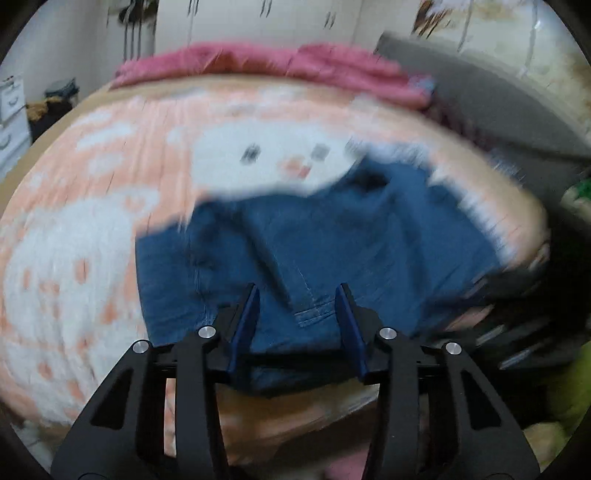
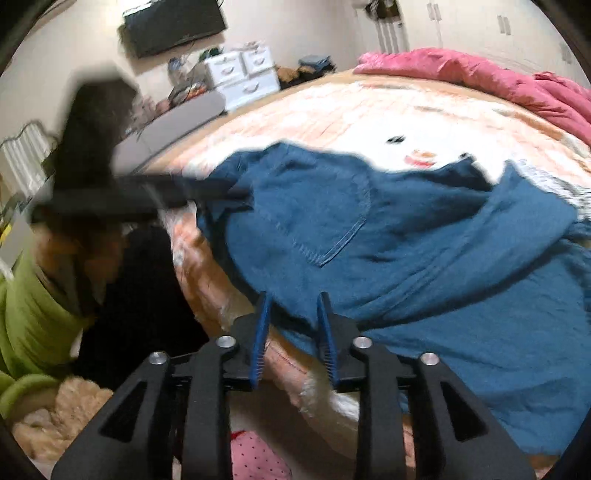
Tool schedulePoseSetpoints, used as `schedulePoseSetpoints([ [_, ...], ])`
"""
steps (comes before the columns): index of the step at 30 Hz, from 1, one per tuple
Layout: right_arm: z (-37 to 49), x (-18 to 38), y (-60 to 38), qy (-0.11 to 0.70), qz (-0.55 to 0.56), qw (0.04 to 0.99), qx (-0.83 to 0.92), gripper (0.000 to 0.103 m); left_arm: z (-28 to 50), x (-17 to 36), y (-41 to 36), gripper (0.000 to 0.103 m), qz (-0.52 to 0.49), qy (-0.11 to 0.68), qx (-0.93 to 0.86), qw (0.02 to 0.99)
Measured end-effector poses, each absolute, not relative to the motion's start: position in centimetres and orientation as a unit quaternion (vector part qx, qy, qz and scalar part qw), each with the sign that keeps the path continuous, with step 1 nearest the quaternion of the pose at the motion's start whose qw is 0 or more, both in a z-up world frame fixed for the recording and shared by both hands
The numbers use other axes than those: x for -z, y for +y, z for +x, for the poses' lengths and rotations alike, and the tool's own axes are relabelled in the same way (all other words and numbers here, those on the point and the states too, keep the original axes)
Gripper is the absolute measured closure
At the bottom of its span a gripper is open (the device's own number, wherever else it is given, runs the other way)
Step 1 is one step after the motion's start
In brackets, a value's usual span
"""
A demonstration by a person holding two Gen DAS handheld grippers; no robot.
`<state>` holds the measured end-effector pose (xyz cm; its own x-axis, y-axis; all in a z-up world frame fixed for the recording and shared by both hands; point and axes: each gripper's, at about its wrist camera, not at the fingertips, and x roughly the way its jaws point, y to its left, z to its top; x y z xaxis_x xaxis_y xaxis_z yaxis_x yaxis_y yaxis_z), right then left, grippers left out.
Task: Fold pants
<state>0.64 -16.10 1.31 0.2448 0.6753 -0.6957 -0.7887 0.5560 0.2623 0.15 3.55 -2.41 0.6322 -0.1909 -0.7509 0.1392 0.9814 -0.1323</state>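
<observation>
- Lying rumpled on a peach-and-white blanket on a bed: blue denim pants, spread near the bed's edge, a stitched back pocket facing up in the right wrist view.
- Hovering over the near edge of the pants: left gripper, blue pads set wide apart, a hemmed seam end visible between them, nothing clamped.
- Poised at a lower fold of the denim: right gripper, pads parted by a narrower gap, cloth edge between the tips; whether touching the pads, cannot tell through the blur.
- Reaching in from the left of the right wrist view: a blurred black shape, apparently the other gripper, at a far corner of the pants.
- Bunched along the far side of the bed: pink bedding.
- Standing beyond the bed: white drawers, with a dark screen on the wall above.
</observation>
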Motion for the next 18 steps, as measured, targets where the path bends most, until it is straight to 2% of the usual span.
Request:
schedulePoseSetpoints([
  [2, 0.6, -2.6, -16.6, 0.381, -0.074, 0.802, -0.455, 0.07, 0.1, 4.2, 3.7, 0.071, -0.025, 0.436, 0.077, 0.896],
  [5, 1.7, -3.7, -16.6, 0.37, -0.061, 0.814, -0.443, 0.064, 0.1, 3.9, 3.4, 0.071, -0.016, 0.434, 0.076, 0.898],
  [10, 3.2, -1.3, -15.2, 0.407, -0.072, 0.808, -0.419, 0.058, 0.2, 4.0, 3.4, 0.071, -0.023, 0.433, 0.08, 0.898],
  [13, 4.5, 2.2, -14.6, 0.465, -0.07, 0.796, -0.381, 0.058, 0.2, 4.0, 3.5, 0.071, -0.022, 0.432, 0.081, 0.898],
  [18, 4.2, 1.6, -15.1, 0.454, -0.058, 0.802, -0.385, 0.058, 0.1, 4.1, 3.6, 0.071, -0.022, 0.426, 0.079, 0.901],
])
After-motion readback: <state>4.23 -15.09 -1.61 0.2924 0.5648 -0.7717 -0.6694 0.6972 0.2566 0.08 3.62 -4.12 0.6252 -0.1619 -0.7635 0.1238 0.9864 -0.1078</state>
